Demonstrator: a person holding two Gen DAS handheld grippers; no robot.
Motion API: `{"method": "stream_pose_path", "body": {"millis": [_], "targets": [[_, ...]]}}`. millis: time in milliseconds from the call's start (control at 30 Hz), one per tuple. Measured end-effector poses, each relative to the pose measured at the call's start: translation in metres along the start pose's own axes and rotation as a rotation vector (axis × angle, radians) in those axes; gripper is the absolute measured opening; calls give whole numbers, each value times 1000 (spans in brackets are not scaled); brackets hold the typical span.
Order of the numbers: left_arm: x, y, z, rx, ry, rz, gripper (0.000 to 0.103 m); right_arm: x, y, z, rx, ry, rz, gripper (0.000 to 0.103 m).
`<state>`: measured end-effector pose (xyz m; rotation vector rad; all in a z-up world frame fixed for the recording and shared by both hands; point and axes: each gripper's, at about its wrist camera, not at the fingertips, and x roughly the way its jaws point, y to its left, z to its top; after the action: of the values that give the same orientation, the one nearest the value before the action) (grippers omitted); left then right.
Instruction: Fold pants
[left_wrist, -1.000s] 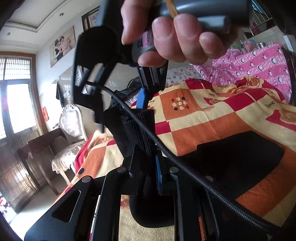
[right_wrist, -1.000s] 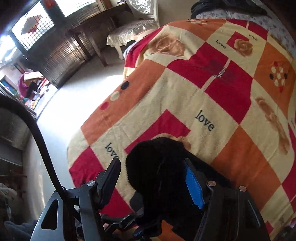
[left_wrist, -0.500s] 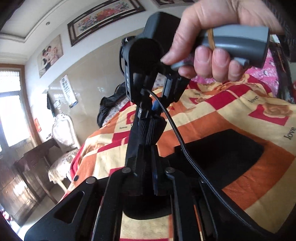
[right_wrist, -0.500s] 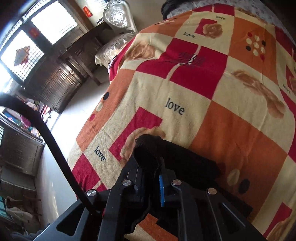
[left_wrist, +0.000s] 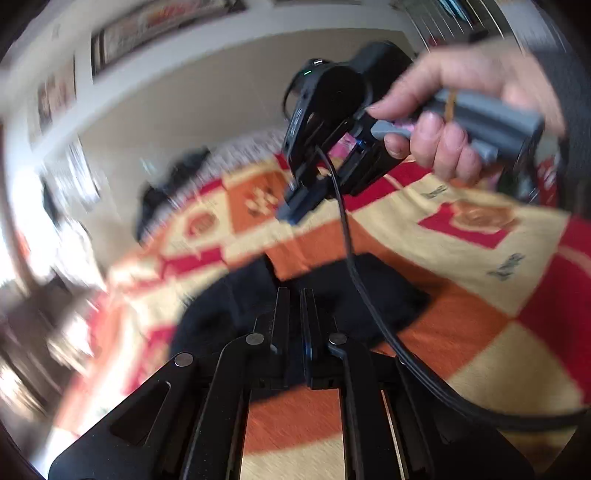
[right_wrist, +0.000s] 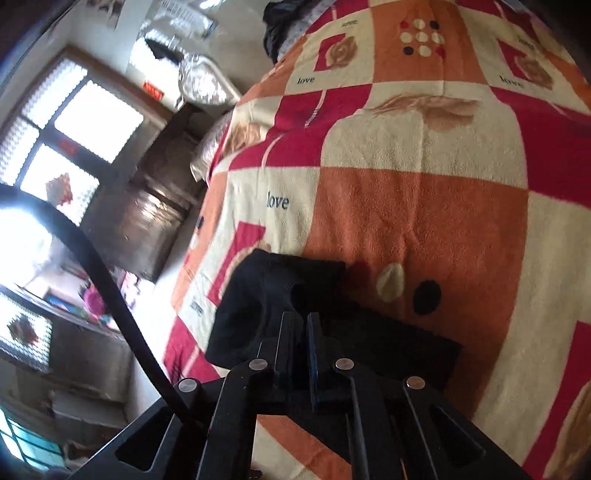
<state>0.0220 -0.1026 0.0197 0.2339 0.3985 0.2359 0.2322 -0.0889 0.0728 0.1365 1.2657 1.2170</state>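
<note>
The black pants (left_wrist: 236, 306) lie folded in a flat pile on the red, orange and cream checked blanket (left_wrist: 480, 332). My left gripper (left_wrist: 294, 295) is shut, its fingers nearly together, with no cloth between them, above the pile. In the right wrist view the pants (right_wrist: 258, 295) lie on the blanket (right_wrist: 406, 206) under my right gripper (right_wrist: 298, 321), which is shut and holds no cloth. In the left wrist view the right gripper (left_wrist: 295, 206) hangs well above the bed, held by a hand (left_wrist: 461, 110), its fingers together.
The bed's edge drops to the floor on the left in the right wrist view (right_wrist: 155, 332). A dark garment heap (left_wrist: 166, 192) lies at the far end of the bed. A black cable (left_wrist: 347, 236) hangs from the right gripper across the left wrist view.
Both grippers let go of the pants' black cloth, which dropped onto the pile. Both lifted away shut, the right one rising higher.
</note>
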Motion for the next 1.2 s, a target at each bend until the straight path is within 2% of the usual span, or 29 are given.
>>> {"method": "stream_pose_path", "body": {"millis": [33, 67, 100, 133, 167, 233, 333, 433, 533, 600, 667, 733, 833, 900, 933, 1000, 1100, 1200], "targets": [[1, 16, -1, -100, 47, -54, 6, 3, -2, 0, 10, -19, 33, 11], [3, 30, -3, -186, 83, -93, 7, 8, -1, 0, 10, -26, 52, 21], [7, 46, -4, -277, 124, -131, 17, 13, -1, 0, 7, -28, 70, 27], [11, 57, -6, -339, 156, -156, 36, 19, -1, 0, 3, -39, 76, 42], [15, 68, -7, -398, 179, -167, 42, 25, 0, 0, -6, -62, 66, 52], [16, 84, -8, -491, 187, -194, 43, 35, 2, 1, -34, -94, 49, 53], [20, 97, -6, -598, 213, -270, 44, 51, 2, 4, -73, -76, 64, 53], [30, 102, -8, -704, 282, -352, 45, 67, 0, 6, -98, -39, 75, 53], [43, 111, -18, -844, 363, -440, 45, 86, -9, 7, -74, 19, 5, 53], [49, 115, -28, -932, 412, -501, 46, 88, -12, 4, -73, 14, 43, 51], [49, 116, -34, -974, 450, -538, 47, 84, -11, 3, -100, -19, 91, 33], [45, 115, -34, -955, 458, -543, 47, 81, -8, 0, -124, -42, 111, 23], [34, 111, -30, -864, 455, -498, 47, 83, -4, -4, -159, -36, 86, 8], [30, 109, -27, -813, 457, -452, 47, 79, -1, -6, -178, -50, 85, 6], [30, 110, -28, -816, 453, -452, 47, 76, 0, -6, -173, -62, 95, 6], [33, 117, -32, -890, 439, -506, 47, 70, 2, -5, -168, -78, 113, 5], [44, 130, -33, -1062, 414, -635, 51, 64, 6, -5, -167, -85, 124, 5], [64, 136, -37, -1212, 452, -687, 53, 60, 8, -4, -152, -90, 135, 5]]}}
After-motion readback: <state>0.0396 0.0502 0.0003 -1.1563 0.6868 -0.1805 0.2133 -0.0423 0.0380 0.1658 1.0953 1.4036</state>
